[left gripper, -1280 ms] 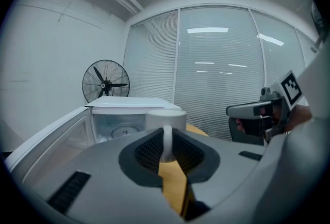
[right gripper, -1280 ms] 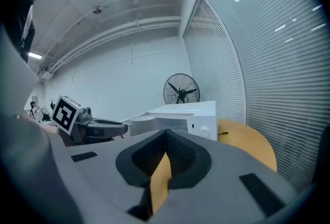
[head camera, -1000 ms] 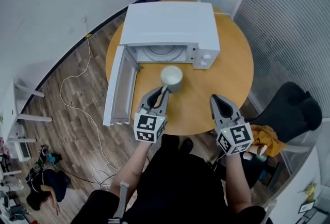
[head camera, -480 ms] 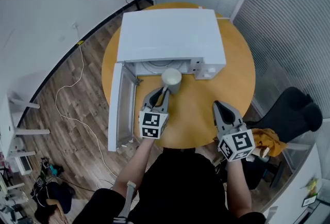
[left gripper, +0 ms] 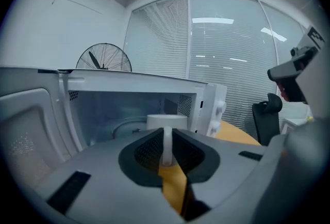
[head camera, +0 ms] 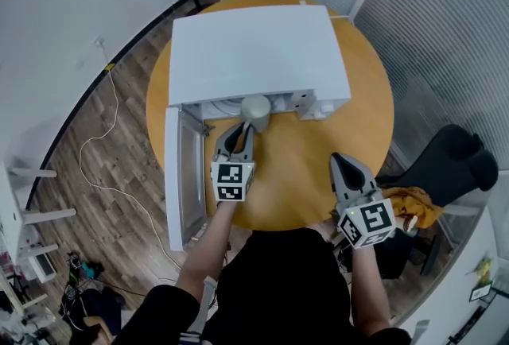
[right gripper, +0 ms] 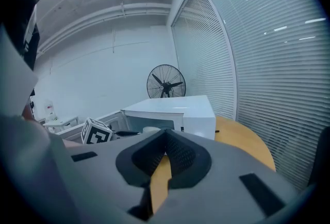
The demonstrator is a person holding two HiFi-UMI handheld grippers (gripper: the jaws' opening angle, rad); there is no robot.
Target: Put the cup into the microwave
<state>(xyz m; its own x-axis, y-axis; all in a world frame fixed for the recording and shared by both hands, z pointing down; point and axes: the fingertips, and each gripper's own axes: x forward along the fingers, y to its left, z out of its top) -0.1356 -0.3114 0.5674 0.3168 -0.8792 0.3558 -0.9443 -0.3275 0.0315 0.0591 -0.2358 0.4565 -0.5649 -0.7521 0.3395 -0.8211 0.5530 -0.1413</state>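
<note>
**Where the cams are pointing**

Head view is looking steeply down, with the microwave (head camera: pixel 258 53) at 12 o'clock. Left gripper view is staring into its open front up close. Right gripper view is catching it from farther back, around 5 o'clock.

Stood open at microwave (head camera: pixel 258 49) front, cup (head camera: pixel 255 109) in the mouth; walled left by swung-out door (head camera: pixel 187 176); passable over table (head camera: pixel 318 153) rightward.

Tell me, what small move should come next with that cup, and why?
Probably ease the cup a little farther forward into the microwave. The left gripper is shut on its handle, the door stands open, and the cup sits only at the front opening, not yet well inside.
</note>
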